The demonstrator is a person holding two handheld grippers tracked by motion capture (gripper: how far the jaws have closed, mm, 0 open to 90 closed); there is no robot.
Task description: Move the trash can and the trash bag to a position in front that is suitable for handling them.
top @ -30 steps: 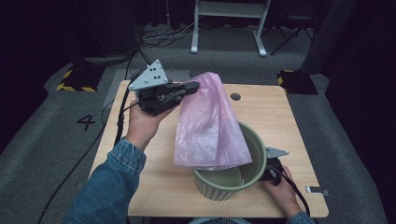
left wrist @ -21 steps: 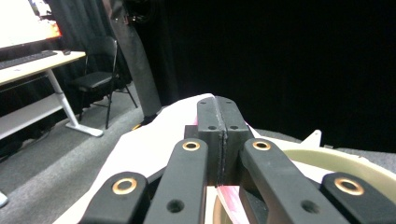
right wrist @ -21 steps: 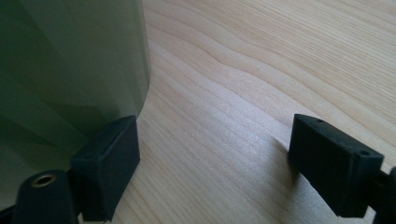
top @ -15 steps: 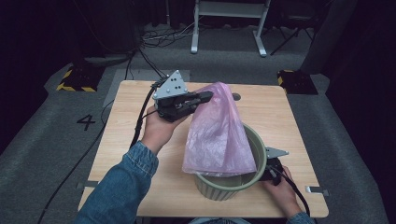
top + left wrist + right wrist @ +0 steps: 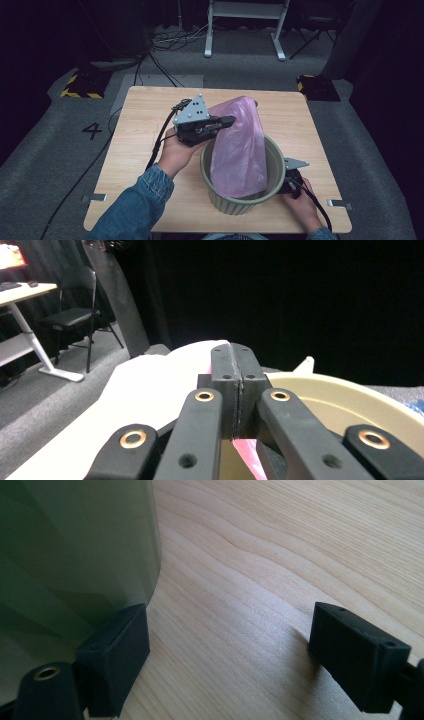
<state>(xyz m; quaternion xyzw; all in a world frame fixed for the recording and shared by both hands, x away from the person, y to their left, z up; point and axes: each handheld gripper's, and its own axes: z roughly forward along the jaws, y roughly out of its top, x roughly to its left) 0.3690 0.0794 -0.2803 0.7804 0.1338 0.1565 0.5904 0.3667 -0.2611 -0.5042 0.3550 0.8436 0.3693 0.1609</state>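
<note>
A pink plastic bag [image 5: 238, 145] hangs with its lower part inside a round pale-green bin [image 5: 220, 198] on the wooden table [image 5: 145, 130]. My left gripper [image 5: 226, 122] is shut on the bag's upper edge, above the bin's left rim. In the left gripper view the shut gripper [image 5: 233, 385] pinches the bag [image 5: 150, 390], with the bin's rim [image 5: 350, 401] just beyond. My right gripper [image 5: 286, 183] rests low on the table beside the bin's right wall. In the right gripper view it [image 5: 230, 655] stands open, one jaw touching the bin wall [image 5: 75, 545].
The bin stands near the table's front edge, right of centre. Bare wood [image 5: 280, 555] lies to the right of the bin and across the table's left half. A white desk frame [image 5: 245, 25] and cables [image 5: 165, 42] are on the floor behind.
My left gripper has carried the bag rightward and downward, so the bag now sits deeper in the bin. The right gripper has stayed beside the bin.
</note>
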